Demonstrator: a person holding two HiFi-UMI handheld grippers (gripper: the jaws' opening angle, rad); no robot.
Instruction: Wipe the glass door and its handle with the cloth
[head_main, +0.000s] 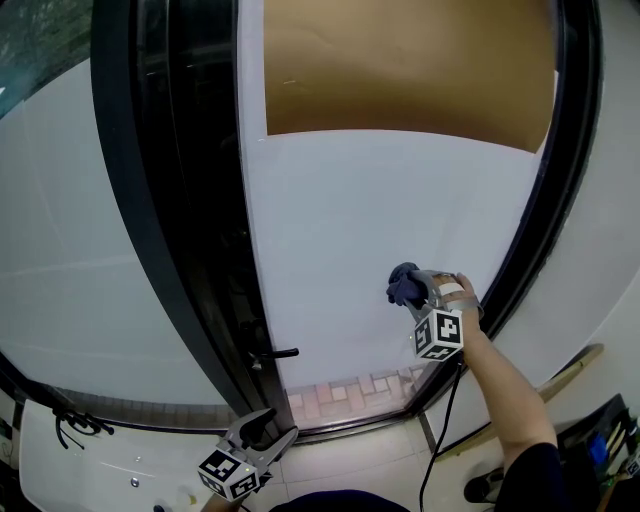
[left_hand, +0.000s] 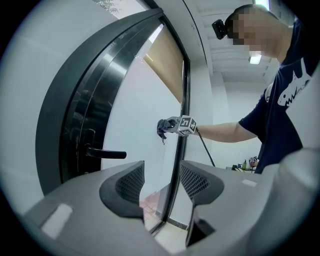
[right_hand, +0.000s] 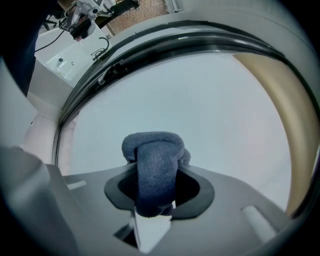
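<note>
Cloth (head_main: 403, 285) met the door (head_main: 380, 200) in the head view, held by the right gripper (head_main: 418, 290). The handle (head_main: 275, 353) lay horizontal, lower left, nearer the left gripper (head_main: 262, 432). Left gripper view: jaws spread, empty. Right gripper view: jaws pinched the cloth.

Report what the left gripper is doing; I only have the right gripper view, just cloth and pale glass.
Observer: The left gripper hangs low by the bottom of the glass door, jaws apart, nothing between them.
Operator: Place the handle for me.
Observer: The black handle juts from the dark frame, above the left gripper, lower left of the cloth in the head view.
Operator: Say whether the cloth is on it.
Observer: No; the right gripper holds the cloth at the glass door, apart from the handle.
</note>
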